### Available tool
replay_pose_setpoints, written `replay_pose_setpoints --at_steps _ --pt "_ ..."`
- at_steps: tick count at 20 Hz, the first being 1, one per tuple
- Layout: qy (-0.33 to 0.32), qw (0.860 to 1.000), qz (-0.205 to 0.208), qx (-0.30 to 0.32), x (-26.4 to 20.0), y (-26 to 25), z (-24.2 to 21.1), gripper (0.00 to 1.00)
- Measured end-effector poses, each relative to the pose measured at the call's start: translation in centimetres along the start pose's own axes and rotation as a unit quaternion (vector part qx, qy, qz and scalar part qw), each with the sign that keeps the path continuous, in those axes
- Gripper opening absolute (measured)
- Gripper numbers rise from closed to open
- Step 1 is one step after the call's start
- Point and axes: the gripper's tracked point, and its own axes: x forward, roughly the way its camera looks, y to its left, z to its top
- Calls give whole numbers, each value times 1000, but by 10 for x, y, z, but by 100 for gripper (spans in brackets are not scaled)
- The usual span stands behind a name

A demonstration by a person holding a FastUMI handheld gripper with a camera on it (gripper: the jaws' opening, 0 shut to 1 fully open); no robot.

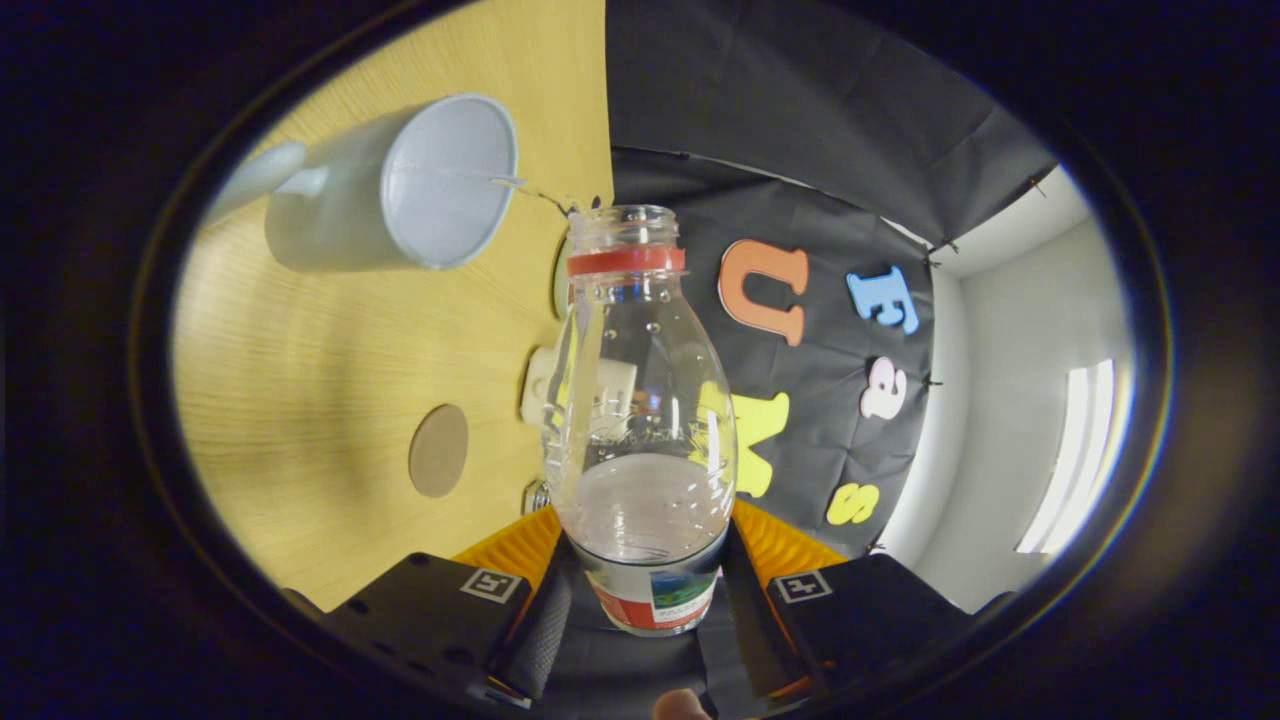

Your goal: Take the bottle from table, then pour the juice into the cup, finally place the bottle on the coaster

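Note:
My gripper [648,590] is shut on a clear plastic bottle [640,420] with a red neck ring and no cap. Both fingers press on its labelled lower part. The bottle is tipped over sideways, with its mouth [622,218] toward a pale grey cup [400,185] on the wooden table [300,380]. A thin clear stream [535,192] runs from the mouth to the cup's rim. Some liquid rests low in the bottle near the fingers. A round brown coaster [438,450] lies on the table beside the bottle, apart from the cup.
A small white object [540,385] sits on the table partly hidden behind the bottle. Another round disc's edge [560,280] shows behind the bottle's neck. The black cloth wall [800,180] rises just past the table's edge.

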Motion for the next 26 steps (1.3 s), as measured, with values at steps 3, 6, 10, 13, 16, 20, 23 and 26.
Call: replay_pose_setpoints --at_steps 3,6,10,13,16,20,23,26 --pt "-1 1000 0 -4 -1 -1 0 77" --pt "-2 1000 1 -6 -3 -1 -1 77" --pt "-3 1000 1 -11 -3 -4 0 77" --pt "-6 1000 -1 -15 -4 -7 2 77" --pt "-6 1000 -4 -19 -4 -11 1 77" --pt "-6 1000 -5 -26 -5 -14 1 77" --pt "-6 1000 -5 -28 -5 -14 1 77" --pt "-6 999 -5 -33 -5 -16 0 77"
